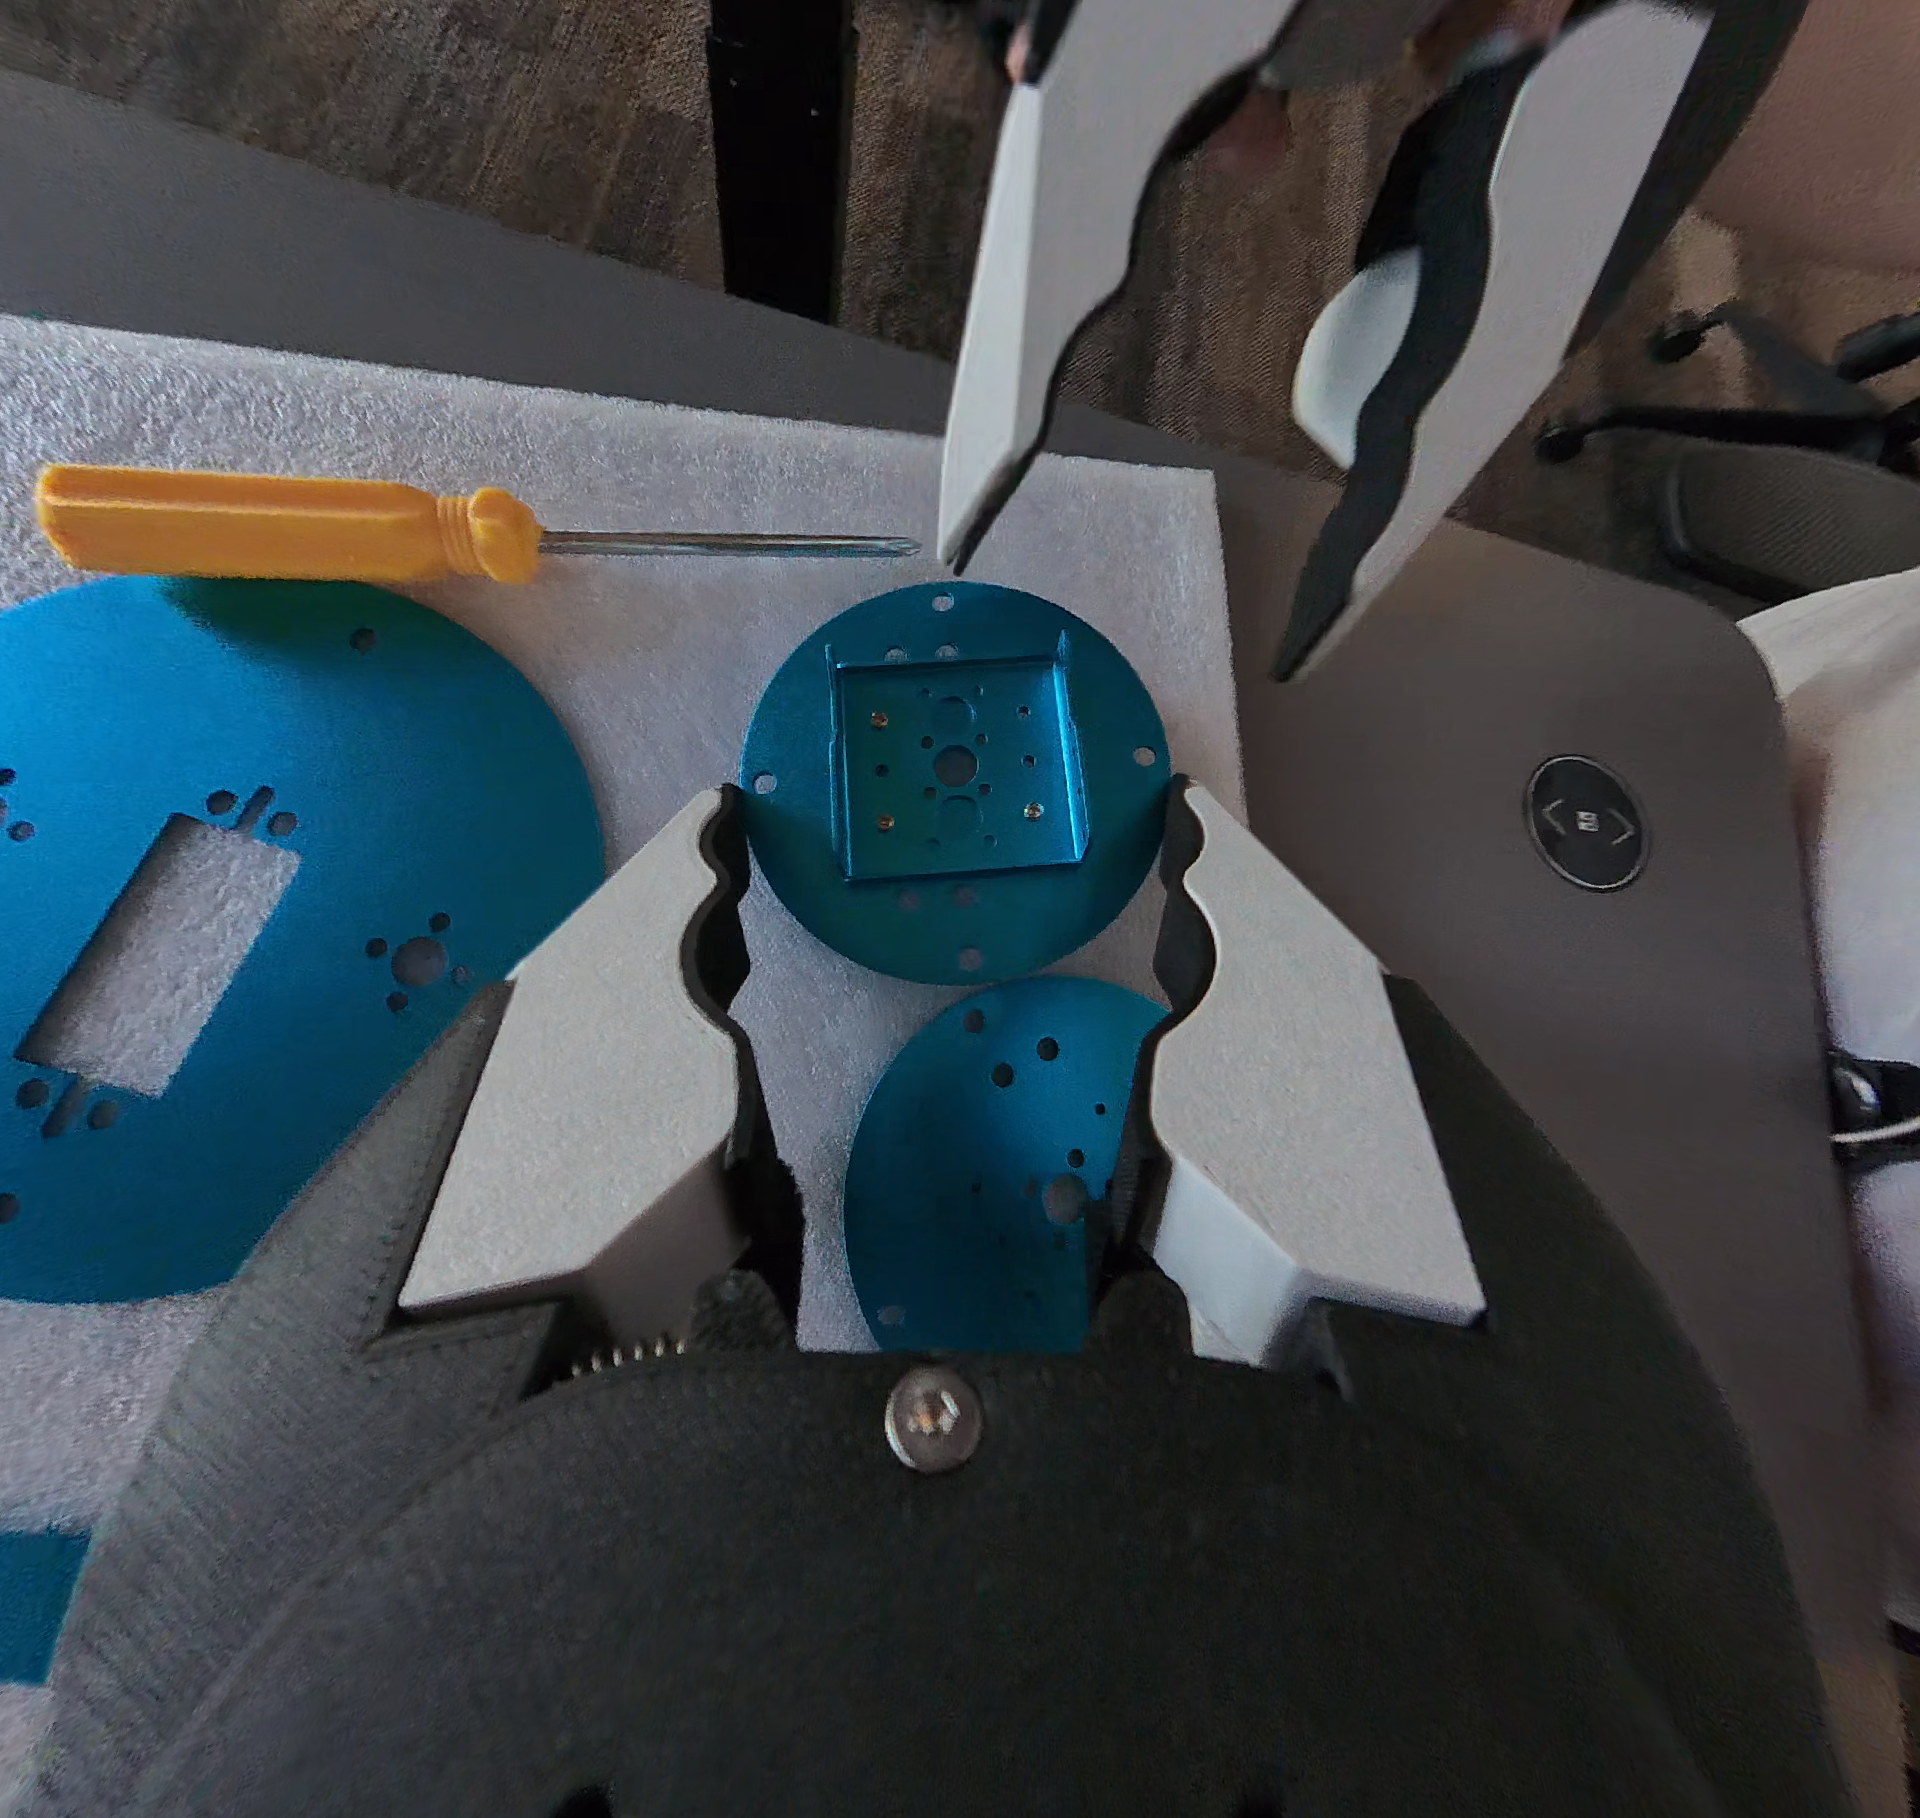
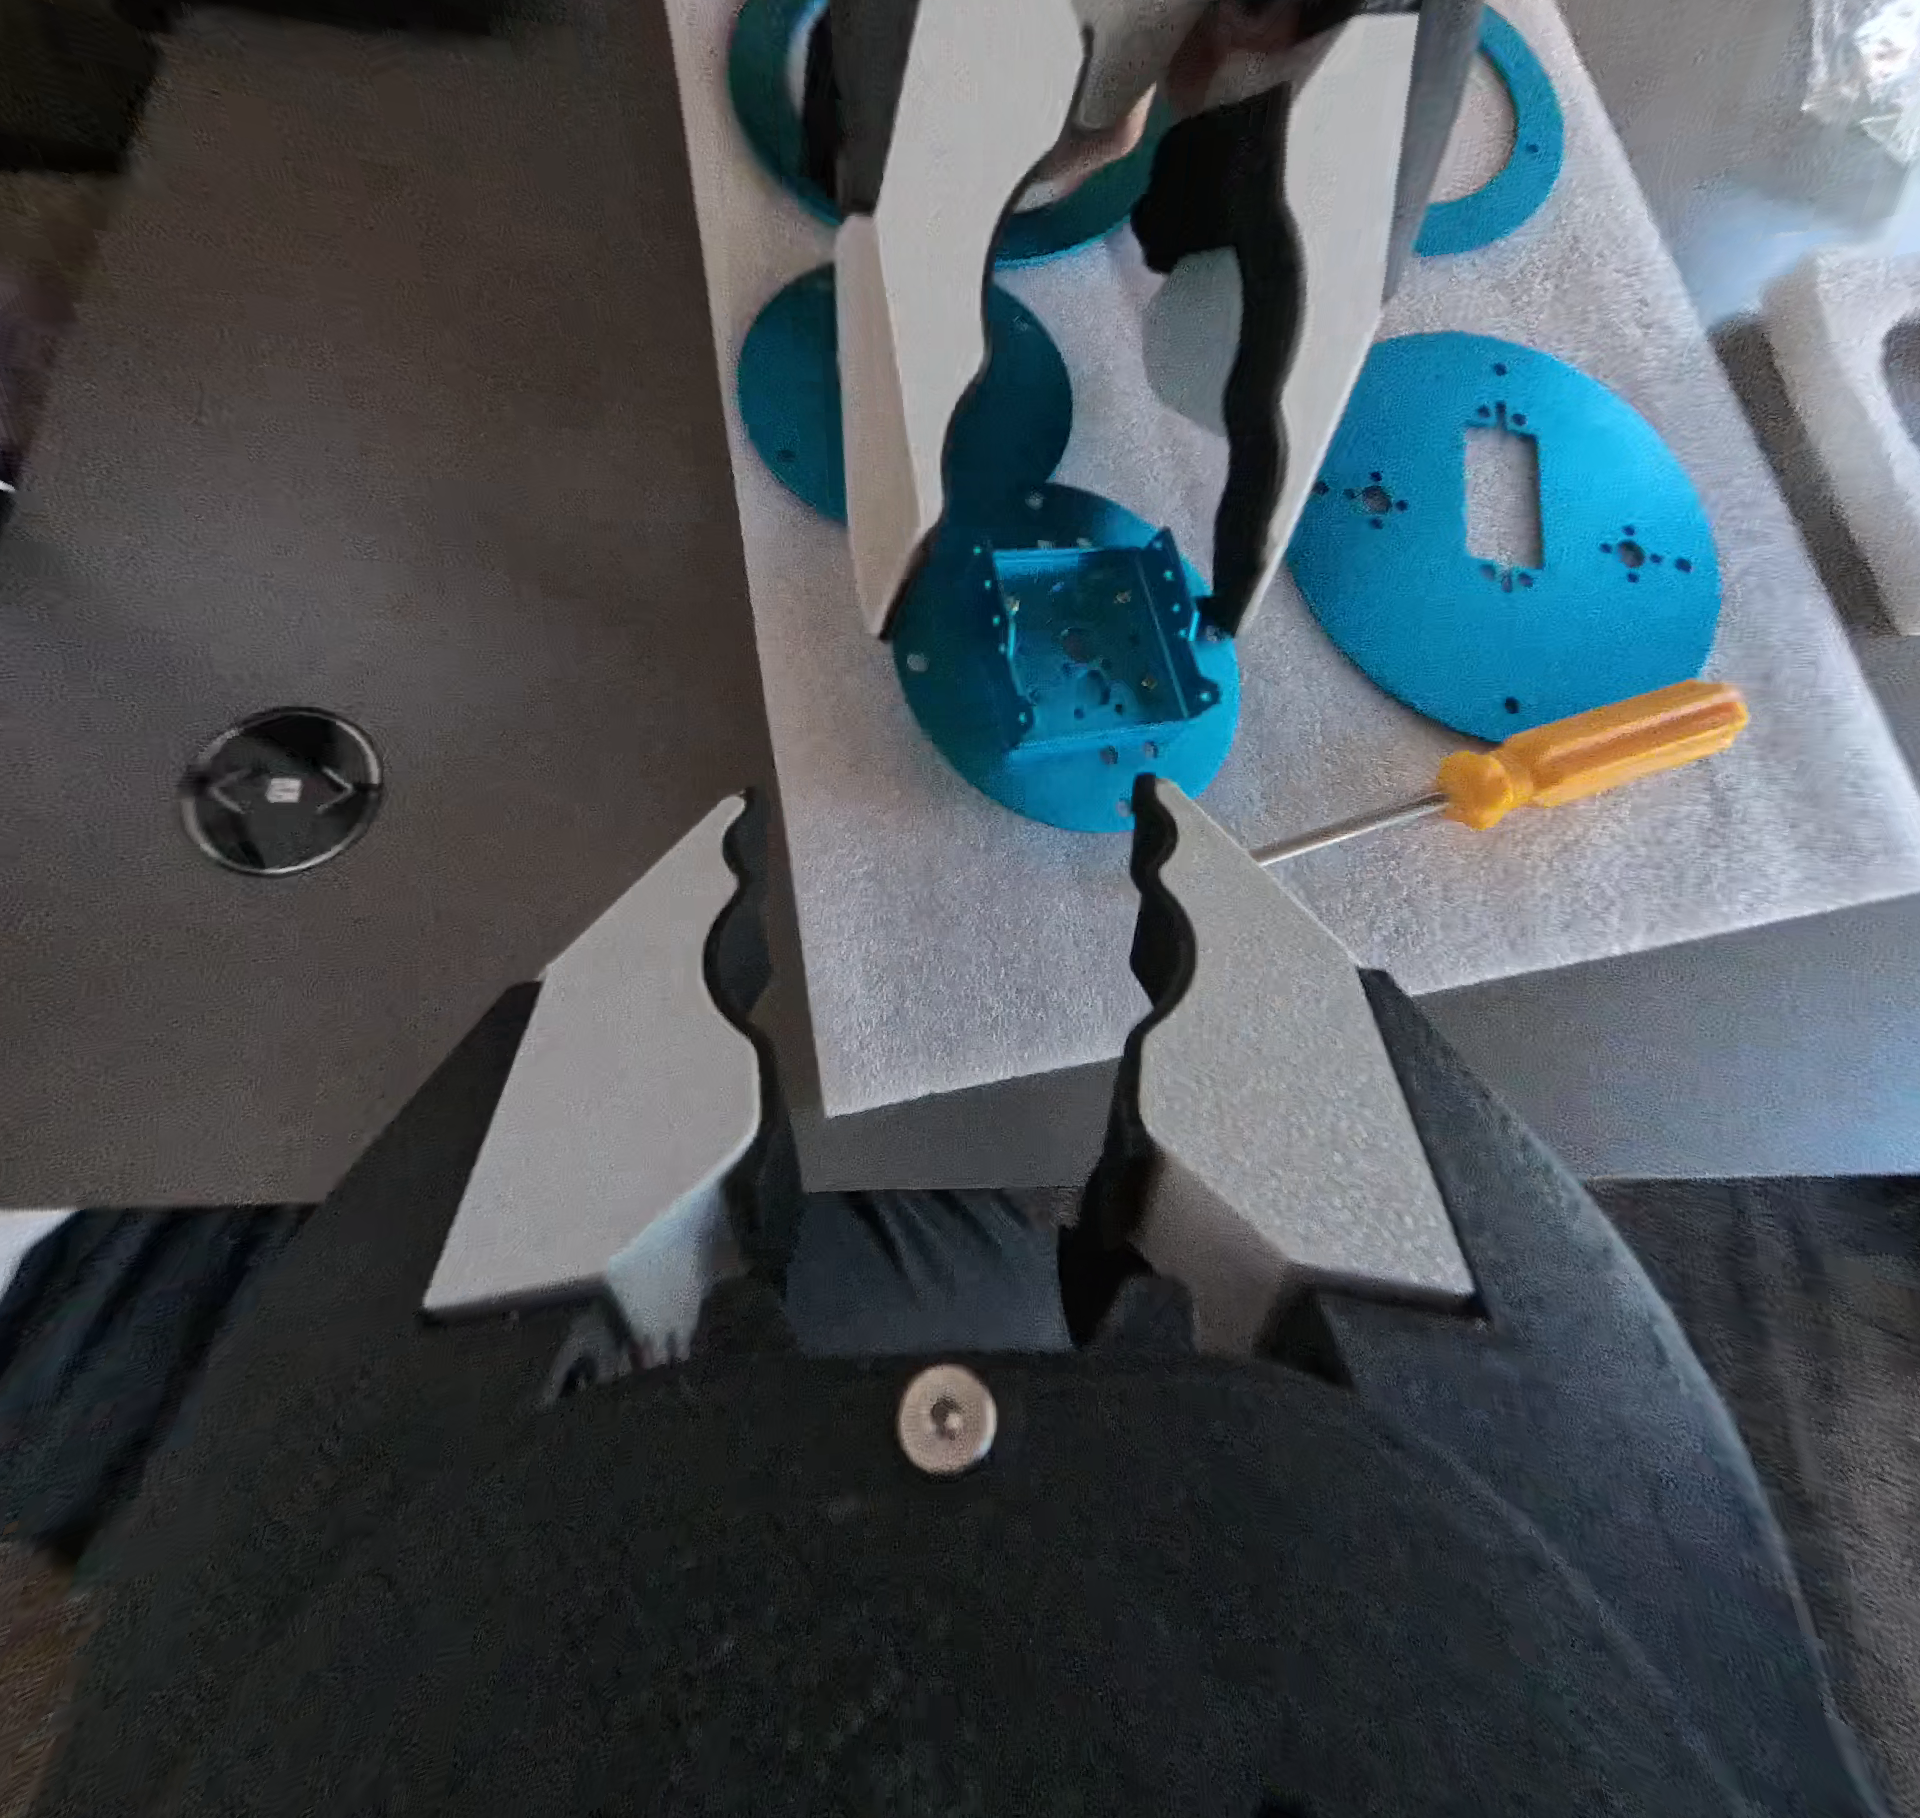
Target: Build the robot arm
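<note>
Left tool (image 1: 951,800) spread wide, straddling small blue disc with square bracket (image 1: 956,781) on foam sheet (image 1: 665,667), holding nothing. Right tool (image 2: 940,797) wide, empty, near disc edge. Orange screwdriver (image 1: 281,521) lies untouched nearby.

The left gripper (image 1: 951,797) pointed steeply downward, its two white fingers (image 1: 613,1041) spread wide with nothing clamped between them. The right gripper (image 2: 940,797) faced it from the opposite side, tilted downward, its fingers (image 2: 1257,1030) likewise spread apart and empty. Each gripper's tips reached in toward the other's, the two pairs close together but not touching.
</note>
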Available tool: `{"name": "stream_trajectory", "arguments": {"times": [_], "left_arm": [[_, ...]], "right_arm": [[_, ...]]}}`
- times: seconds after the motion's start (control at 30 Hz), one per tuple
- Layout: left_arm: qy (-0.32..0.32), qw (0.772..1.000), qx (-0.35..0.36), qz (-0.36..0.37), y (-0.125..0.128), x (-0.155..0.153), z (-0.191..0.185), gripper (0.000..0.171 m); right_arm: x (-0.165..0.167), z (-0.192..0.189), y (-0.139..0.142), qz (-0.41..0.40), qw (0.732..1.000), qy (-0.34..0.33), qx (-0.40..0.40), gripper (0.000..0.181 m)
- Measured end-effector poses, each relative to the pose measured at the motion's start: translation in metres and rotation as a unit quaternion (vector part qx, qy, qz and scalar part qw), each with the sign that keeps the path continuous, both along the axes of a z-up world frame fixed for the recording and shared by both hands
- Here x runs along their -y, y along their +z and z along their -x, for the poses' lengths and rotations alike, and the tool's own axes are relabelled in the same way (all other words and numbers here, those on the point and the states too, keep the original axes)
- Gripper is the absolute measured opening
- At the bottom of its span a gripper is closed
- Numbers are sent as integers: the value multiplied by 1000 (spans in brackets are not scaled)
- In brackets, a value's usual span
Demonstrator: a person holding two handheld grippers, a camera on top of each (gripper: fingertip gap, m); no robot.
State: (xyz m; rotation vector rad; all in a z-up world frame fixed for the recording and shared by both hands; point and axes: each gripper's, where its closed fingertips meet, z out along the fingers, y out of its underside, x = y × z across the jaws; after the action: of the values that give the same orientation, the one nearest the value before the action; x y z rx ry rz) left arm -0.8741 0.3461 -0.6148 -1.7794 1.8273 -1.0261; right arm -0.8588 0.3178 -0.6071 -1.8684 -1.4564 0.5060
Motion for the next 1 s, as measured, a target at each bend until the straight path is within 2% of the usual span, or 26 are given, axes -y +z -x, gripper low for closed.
{"name": "stream_trajectory", "arguments": {"times": [0.1,0.2,0.43,0.57,0.77,0.87,1.0], "left_arm": [[-1,999,7,39,3,0,1,79],[-4,999,12,52,4,0,2,79],[-10,998,18,60,5,1,4,79],[-13,997,23,75,8,3,8,79],[-31,989,30,139,14,12,13,79],[-40,985,30,162,15,17,14,79],[-34,984,40,171,18,16,13,79]], "right_arm": [[-10,5,5,-107,994,-27,11,53],[-18,7,3,-180,982,-28,48,48],[-26,17,1,-318,939,14,126,20],[-24,21,4,-324,938,11,121,19],[-24,25,12,-341,934,27,106,16],[-26,24,8,-325,940,26,104,9],[-27,23,10,-319,943,17,89,8]]}}
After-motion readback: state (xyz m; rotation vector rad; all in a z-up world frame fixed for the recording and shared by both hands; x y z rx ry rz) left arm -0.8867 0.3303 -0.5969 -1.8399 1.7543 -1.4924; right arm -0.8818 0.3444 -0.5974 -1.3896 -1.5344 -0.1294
